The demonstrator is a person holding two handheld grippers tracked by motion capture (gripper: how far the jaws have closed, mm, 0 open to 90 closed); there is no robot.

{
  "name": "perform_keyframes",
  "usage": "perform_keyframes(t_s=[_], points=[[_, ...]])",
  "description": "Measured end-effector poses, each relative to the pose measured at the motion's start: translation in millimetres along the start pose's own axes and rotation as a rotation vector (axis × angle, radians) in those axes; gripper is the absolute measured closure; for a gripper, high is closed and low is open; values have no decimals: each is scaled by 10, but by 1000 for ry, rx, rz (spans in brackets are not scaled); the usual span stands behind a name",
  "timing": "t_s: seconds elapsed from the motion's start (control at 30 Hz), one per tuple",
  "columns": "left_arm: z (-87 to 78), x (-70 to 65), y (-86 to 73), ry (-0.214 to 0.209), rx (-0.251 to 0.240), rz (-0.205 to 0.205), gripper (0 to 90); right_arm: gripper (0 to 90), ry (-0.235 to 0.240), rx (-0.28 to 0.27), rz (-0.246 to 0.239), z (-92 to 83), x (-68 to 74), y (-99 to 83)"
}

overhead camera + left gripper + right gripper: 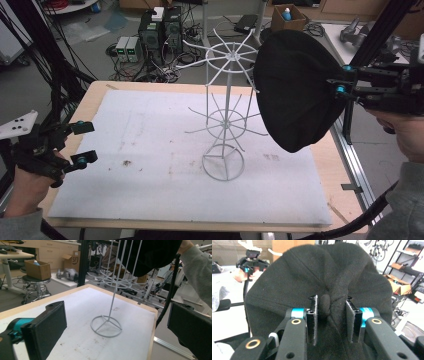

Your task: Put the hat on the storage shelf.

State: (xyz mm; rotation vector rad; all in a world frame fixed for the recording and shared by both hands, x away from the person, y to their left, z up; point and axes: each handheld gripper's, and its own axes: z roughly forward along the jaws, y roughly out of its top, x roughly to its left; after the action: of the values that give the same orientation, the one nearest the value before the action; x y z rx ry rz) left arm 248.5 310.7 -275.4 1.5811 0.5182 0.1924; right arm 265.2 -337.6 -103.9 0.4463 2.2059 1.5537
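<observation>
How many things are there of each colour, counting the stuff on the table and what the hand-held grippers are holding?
Black: 1, the black hat, pinched in the right hand-held gripper.
White: 2, the wire rack and the foam mat it stands on.
Total: 3.
The left hand-held gripper is open and holds nothing.

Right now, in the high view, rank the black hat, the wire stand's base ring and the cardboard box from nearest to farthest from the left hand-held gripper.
1. Base ring, mid-table, to the left hand-held gripper's right.
2. Black hat, held up at the table's right.
3. Cardboard box, on the floor beyond the table.
</observation>
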Motion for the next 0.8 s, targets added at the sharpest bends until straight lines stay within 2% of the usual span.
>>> perform_keyframes(t_s=[0.27, 0.47, 0.8], points=[[1, -6, 0, 2, -1, 3, 26, 640, 14, 45, 8, 87, -11, -100], [-4, -22, 7, 2, -1, 7, 26, 619, 18, 50, 14, 98, -20, -139], [1, -16, 4, 4, 0, 5, 26, 519, 32, 67, 26, 151, -30, -182]])
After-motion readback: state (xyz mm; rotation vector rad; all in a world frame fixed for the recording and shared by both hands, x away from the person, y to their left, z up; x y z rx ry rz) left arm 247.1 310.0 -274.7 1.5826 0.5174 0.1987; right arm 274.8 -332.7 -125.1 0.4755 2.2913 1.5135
